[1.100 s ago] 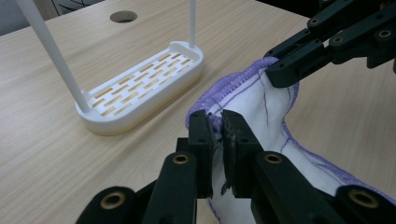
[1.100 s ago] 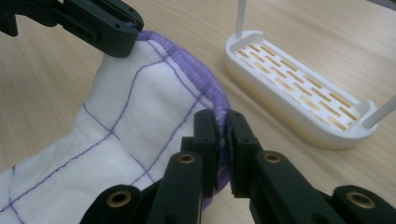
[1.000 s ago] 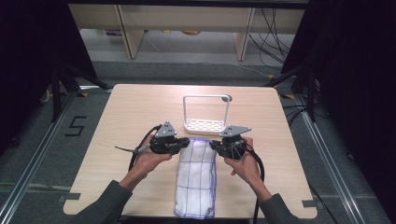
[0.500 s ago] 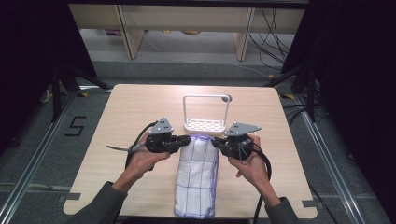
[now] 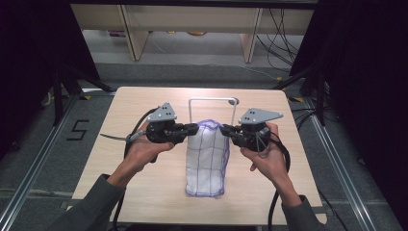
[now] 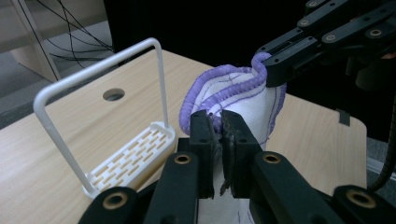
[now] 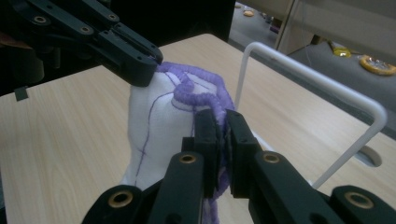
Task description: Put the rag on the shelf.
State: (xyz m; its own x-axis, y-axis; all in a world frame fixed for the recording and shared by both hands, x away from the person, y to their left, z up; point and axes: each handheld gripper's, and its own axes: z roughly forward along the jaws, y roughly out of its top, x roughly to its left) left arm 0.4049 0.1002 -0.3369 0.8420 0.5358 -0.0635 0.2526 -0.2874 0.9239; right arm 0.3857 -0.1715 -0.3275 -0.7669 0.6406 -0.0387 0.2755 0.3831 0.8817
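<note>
One camera overhead, two riding close on the grippers, all meeting at the cloth's raised top edge.

The high view looks forward and down from above the near edge of the table, far enough to take in all four edges and the floor beyond. The left gripper view sits just behind its own jaws, facing across toward the table's right edge; the right gripper view faces back toward the left edge. Both close views share the cloth and the white rack, and each shows the opposite gripper's jaws.
</note>
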